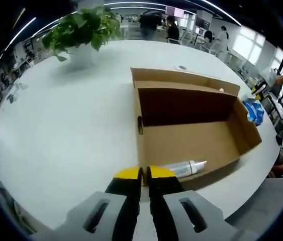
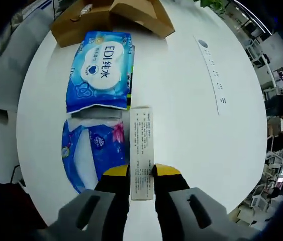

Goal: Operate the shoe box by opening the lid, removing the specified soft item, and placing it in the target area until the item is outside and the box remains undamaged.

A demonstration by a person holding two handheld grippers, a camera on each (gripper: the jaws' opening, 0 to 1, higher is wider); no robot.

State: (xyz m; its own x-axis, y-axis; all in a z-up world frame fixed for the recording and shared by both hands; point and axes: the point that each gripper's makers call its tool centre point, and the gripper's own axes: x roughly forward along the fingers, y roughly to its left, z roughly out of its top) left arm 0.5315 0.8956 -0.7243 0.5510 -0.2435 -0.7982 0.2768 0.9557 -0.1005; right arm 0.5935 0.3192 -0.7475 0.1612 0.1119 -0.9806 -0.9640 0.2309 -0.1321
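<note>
Through the left gripper view I see my left gripper (image 1: 144,173) with its yellow-tipped jaws pressed together on nothing, sitting just in front of the near wall of the open cardboard shoe box (image 1: 191,143). The box rests on the white table (image 1: 66,140), its lid (image 1: 184,80) folded back on the far side. Inside, a white bottle (image 1: 185,168) lies on its side against the near wall. A potted plant (image 1: 83,32) stands well beyond the box. Through the right gripper view, my right gripper (image 2: 142,171) is clamped on a slim white paper box (image 2: 142,150) printed with small text. Just beside it, flat on the table, lies a blue wet-wipes pack (image 2: 92,153); a second blue wipes pack (image 2: 101,70) marked EDI lies further ahead, near the shoe box edge, both outside the box.
</note>
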